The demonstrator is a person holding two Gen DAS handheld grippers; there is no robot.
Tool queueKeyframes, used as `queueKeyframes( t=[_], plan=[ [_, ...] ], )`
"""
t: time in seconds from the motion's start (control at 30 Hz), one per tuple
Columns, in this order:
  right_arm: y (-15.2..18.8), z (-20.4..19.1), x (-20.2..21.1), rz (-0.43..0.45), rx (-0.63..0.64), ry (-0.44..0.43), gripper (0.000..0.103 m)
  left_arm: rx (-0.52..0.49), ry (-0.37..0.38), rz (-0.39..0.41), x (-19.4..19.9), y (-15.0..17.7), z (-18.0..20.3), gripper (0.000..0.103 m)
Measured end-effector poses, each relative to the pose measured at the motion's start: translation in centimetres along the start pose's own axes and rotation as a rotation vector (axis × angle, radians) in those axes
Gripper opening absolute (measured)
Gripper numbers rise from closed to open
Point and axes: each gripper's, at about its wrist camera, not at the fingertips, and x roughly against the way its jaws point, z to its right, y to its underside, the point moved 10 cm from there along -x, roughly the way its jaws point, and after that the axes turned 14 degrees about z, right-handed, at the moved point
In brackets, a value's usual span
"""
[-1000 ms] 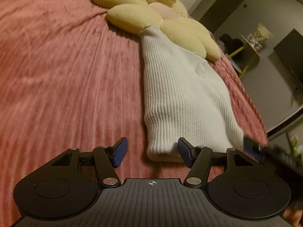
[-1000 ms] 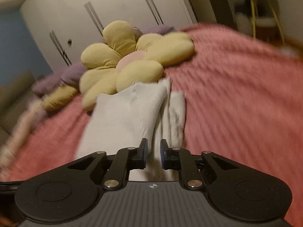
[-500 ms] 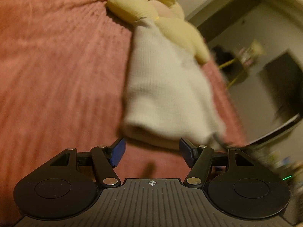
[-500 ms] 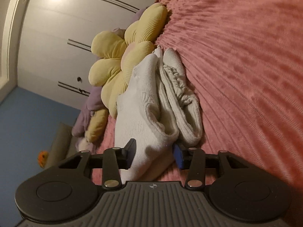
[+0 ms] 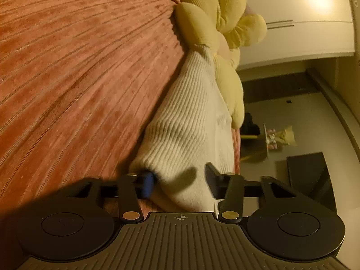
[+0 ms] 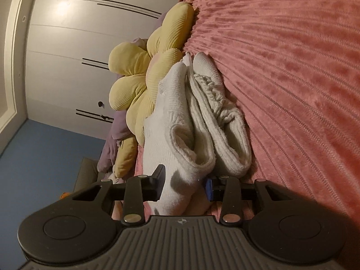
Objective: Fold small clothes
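Observation:
A white ribbed garment [image 5: 191,123] lies folded in a long strip on the pink bedspread [image 5: 78,67], its far end against a yellow flower cushion [image 5: 202,22]. My left gripper [image 5: 180,180] has the garment's near end between its jaws, which are closing; both pads touch the cloth. In the right wrist view the garment [image 6: 171,117] shows its stacked folded layers from the other side. My right gripper [image 6: 183,186] is shut on the near corner of the upper layers, and the lowest fold lies outside it on the bedspread [image 6: 292,67].
The flower cushion [image 6: 135,72] and a purple cushion [image 6: 117,130] sit past the garment. White wardrobe doors [image 6: 67,45] stand behind. Beyond the bed's edge are a dark cabinet [image 5: 308,175] and a small yellow-legged table [image 5: 265,144].
Both grippers rolled and sank toward the bed. The left jaws narrowed from wide open onto the garment's near end. The right jaws widened a little and now hold the garment's corner.

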Motion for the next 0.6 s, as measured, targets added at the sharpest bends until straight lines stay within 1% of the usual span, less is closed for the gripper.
queueKeyframes(
  t=[0.03,0.07,0.1,0.17,0.2,0.27,0.37,0.4,0.43,0.47,0.5,0.57,0.6],
  plan=[
    [0.0,0.0,-0.2,-0.003,0.006,0.008,0.029,0.006,-0.004,0.007,0.0,-0.1,0.1,0.036],
    [0.0,0.0,-0.3,-0.002,0.026,0.026,0.022,0.003,0.001,0.018,0.1,-0.3,0.4,0.025],
    [-0.1,-0.1,-0.4,0.003,0.072,0.052,0.01,-0.013,-0.003,0.031,0.1,-0.6,0.6,0.012],
    [-0.4,-0.9,-0.4,0.031,0.203,0.098,0.009,-0.052,-0.005,0.061,0.6,-1.3,1.0,0.012],
    [-0.6,-1.5,-0.2,0.053,0.258,0.103,0.009,-0.061,-0.006,0.07,0.9,-1.5,1.0,0.012],
    [-0.8,-3.1,0.5,0.112,0.358,0.08,0.008,-0.081,0.007,0.09,1.5,-1.7,1.3,0.012],
    [-0.8,-4.0,1.4,0.178,0.501,0.074,0.008,-0.189,-0.007,0.108,2.0,-1.6,1.3,0.012],
    [-0.7,-3.6,1.2,0.173,0.532,0.094,0.008,-0.207,-0.024,0.098,2.0,-1.5,0.9,0.012],
    [-0.5,-2.8,0.7,0.152,0.557,0.138,0.009,-0.21,-0.056,0.079,1.9,-1.3,0.3,0.012],
    [-0.2,-1.7,0.0,0.114,0.584,0.2,0.01,-0.214,-0.087,0.058,1.8,-1.2,-0.2,0.012],
    [-0.1,-1.2,-0.2,0.09,0.599,0.218,0.01,-0.232,-0.095,0.04,2.0,-1.1,-0.4,0.012],
    [-0.7,-1.6,0.7,0.096,0.598,0.204,0.016,-0.304,-0.111,0.034,3.1,-1.4,-0.2,0.014],
    [-1.3,-2.1,1.4,0.11,0.61,0.199,0.025,-0.348,-0.123,0.049,3.8,-1.9,0.1,0.019]
  ],
)
